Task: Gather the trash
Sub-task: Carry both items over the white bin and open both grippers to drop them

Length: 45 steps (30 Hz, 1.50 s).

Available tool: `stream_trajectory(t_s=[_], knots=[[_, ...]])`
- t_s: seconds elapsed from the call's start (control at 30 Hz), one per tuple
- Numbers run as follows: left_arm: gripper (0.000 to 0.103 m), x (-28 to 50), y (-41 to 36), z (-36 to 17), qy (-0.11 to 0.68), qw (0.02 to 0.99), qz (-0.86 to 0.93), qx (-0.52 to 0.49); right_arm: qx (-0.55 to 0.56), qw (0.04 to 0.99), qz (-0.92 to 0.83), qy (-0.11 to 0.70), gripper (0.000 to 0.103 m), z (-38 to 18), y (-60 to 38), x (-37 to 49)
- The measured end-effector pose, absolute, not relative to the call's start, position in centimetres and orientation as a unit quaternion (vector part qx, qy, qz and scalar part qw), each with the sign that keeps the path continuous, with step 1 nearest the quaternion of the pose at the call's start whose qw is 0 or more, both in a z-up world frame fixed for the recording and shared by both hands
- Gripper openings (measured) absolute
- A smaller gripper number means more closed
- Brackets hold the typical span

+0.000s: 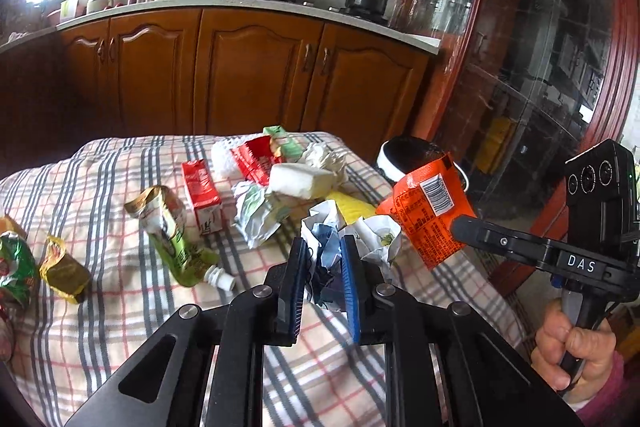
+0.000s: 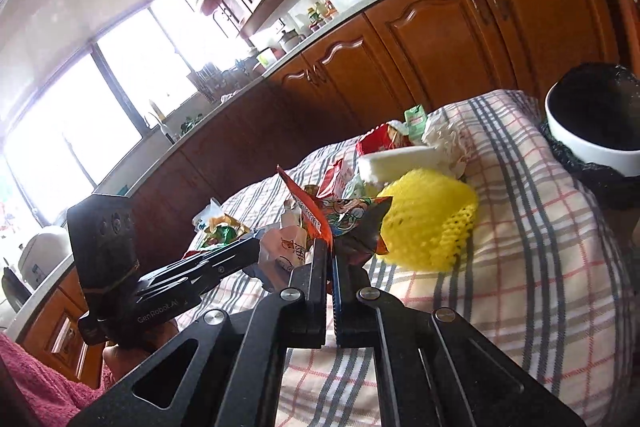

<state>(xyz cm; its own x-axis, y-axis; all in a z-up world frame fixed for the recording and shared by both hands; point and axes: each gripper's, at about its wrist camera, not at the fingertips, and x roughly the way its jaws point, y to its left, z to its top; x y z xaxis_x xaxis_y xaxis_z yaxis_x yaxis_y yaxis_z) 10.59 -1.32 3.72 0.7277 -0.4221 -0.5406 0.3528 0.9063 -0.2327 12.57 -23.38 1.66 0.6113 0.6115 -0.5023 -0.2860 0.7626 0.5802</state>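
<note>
My left gripper (image 1: pixel 325 247) is shut on a crumpled blue and white paper wad (image 1: pixel 326 239), just above the checked cloth (image 1: pixel 120 307). My right gripper (image 2: pixel 332 247) is shut on an orange snack wrapper (image 2: pixel 308 207); the left wrist view shows the wrapper (image 1: pixel 424 211) held in the air at the right, in front of the bin. The bin (image 2: pixel 592 131) has a white rim and a black liner and stands off the table's far right edge. Several pieces of trash lie on the cloth: a red carton (image 1: pixel 202 195), a green pouch (image 1: pixel 172 235), a yellow foam net (image 2: pixel 428 223).
Wooden kitchen cabinets (image 1: pixel 256 67) with a worktop, wok and pot stand behind the table. A glass-fronted red cabinet (image 1: pixel 540 67) stands at the right. More wrappers (image 1: pixel 60 267) lie near the cloth's left edge. Bright windows (image 2: pixel 80 107) fill the left of the right wrist view.
</note>
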Motion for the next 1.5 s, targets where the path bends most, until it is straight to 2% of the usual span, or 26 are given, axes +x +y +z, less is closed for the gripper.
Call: stream_trajectory(t_s=[0.3,0.7,1.2,1.5], knots=[[0.016,14.3,-5.8,3.8,0.3,0.921,-0.245,-0.034,0.233,0.899,0.176,0.326,0.002,2.3,-30.3,12.9],[0.016,23.0,-14.2,3.6,0.338,0.901,-0.27,-0.016,0.228,0.914,0.063,0.33,0.002,1.1,-39.5,16.0],[0.017,35.6,-24.0,1.6,0.397,0.882,-0.255,-0.01,0.216,0.9,0.01,0.378,0.002,-0.9,-44.5,21.8],[0.019,39.1,-28.1,-0.1,0.425,0.87,-0.251,0.015,0.213,0.883,0.0,0.418,0.002,-2.3,-45.9,24.8]])
